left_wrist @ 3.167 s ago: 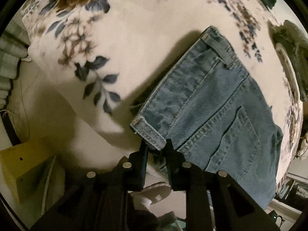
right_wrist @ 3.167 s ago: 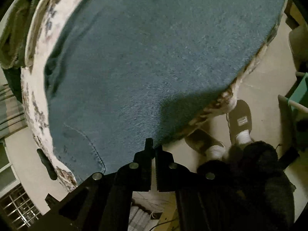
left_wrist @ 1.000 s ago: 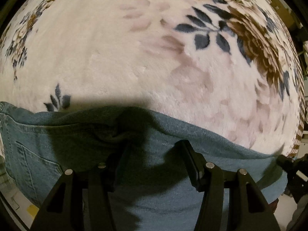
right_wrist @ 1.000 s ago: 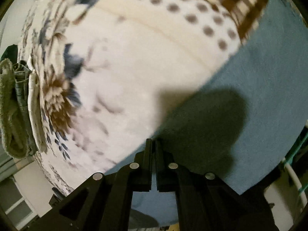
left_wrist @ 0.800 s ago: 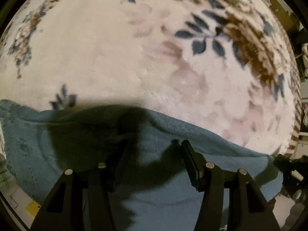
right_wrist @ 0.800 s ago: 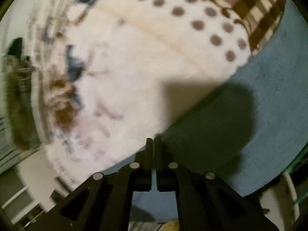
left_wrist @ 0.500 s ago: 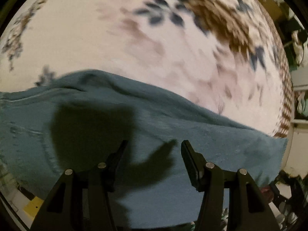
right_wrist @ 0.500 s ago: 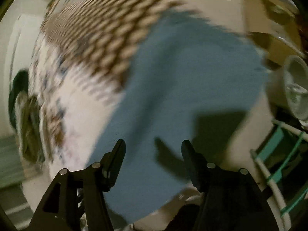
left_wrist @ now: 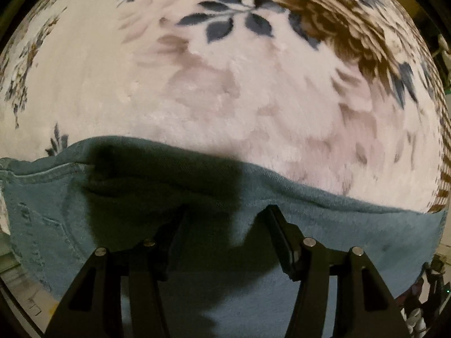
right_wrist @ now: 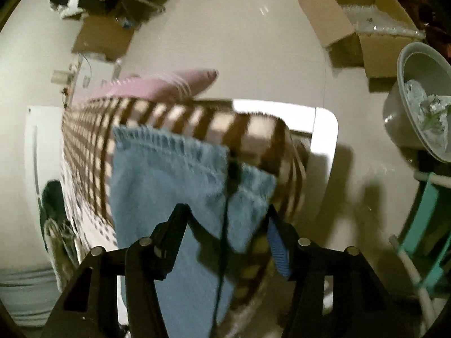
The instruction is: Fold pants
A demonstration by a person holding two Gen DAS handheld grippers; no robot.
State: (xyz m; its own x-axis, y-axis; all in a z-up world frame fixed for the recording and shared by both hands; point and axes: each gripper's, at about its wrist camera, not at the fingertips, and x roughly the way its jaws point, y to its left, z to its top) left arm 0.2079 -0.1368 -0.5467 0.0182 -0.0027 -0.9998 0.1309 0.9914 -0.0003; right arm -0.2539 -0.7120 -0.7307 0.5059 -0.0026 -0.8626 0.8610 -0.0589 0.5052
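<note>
The blue denim pants point(left_wrist: 310, 225) lie flat on a bed with a floral blanket point(left_wrist: 239, 84). Their folded edge runs across the lower part of the left wrist view, with a back pocket at the left. My left gripper point(left_wrist: 225, 214) is open and empty just above the denim. In the right wrist view the leg ends with frayed hems point(right_wrist: 169, 174) lie over the brown checked end of the bed point(right_wrist: 253, 129). My right gripper point(right_wrist: 227, 211) is open and empty above the leg ends.
A pink striped pillow point(right_wrist: 157, 84) lies past the bed's end. Cardboard boxes point(right_wrist: 358, 19) stand on the floor, a grey basin point(right_wrist: 417, 98) and a teal rack point(right_wrist: 422, 239) at the right. Dark clothing point(right_wrist: 53, 225) lies at the left.
My right gripper has opened, let go of the denim and swung towards the leg ends. My left gripper stays open over the folded edge, which now lies flatter.
</note>
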